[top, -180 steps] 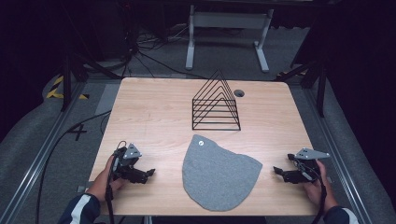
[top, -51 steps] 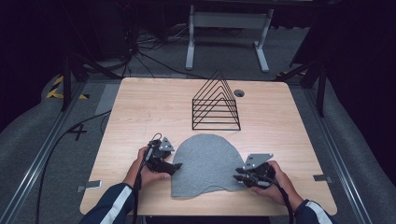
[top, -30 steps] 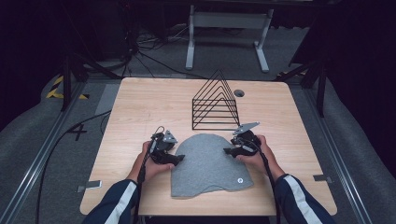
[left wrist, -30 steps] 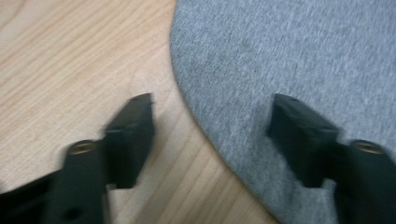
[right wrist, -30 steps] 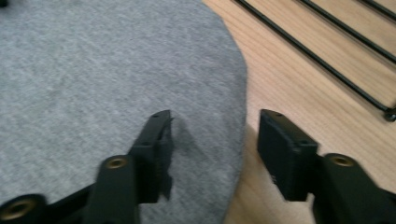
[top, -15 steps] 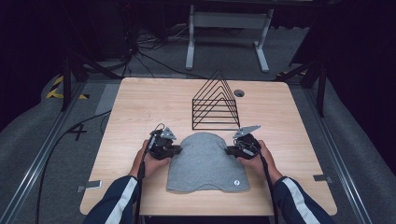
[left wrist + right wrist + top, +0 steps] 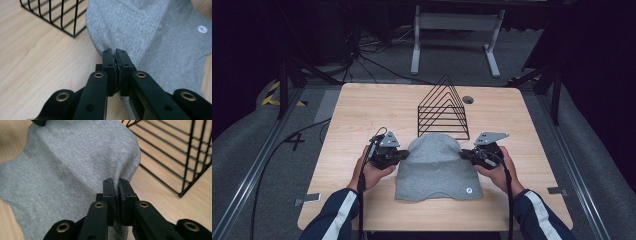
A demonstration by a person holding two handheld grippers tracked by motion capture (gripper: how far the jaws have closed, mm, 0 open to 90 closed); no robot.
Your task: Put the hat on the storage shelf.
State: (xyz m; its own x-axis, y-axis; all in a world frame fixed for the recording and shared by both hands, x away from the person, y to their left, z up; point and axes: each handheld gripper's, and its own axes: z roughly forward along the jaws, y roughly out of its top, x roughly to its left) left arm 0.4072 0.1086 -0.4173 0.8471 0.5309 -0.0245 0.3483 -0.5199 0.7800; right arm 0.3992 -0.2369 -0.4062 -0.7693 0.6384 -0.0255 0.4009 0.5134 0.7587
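1. Nearest the person, the two forearms in dark sleeves with a white stripe are coming in over the near edge of the wooden table [image 7: 362, 105], one hand on each tool.
2. The grey beanie [image 7: 435, 167] is lying flat near the middle of the table's near half, its opening toward the person and its rounded crown pointing away; a small white tag [image 7: 468, 190] is showing near the hem.
3. The left gripper [image 7: 400, 154] is pinching the beanie's left edge, jaws closed tight on the fabric, as the left gripper view [image 7: 115, 53] is showing.
4. The right gripper [image 7: 465, 154] is doing the same on the opposite edge, jaws clamped on a fold of cloth [image 7: 117, 182].
5. The step appears to be a two-sided move or fold of the beanie. Doing it well probably means keeping both pinches level and moving together, so the knit is neither stretching nor slipping out of one side.
6. Just beyond the crown, the black wire rack [image 7: 443, 107] is standing very close; any forward carry is risking a snag on its bars, so lifting before going forward seems wise.
7. Bare tabletop is lying open to the left and right of the beanie, and farther back past the rack, near a round cable hole [image 7: 468, 99].
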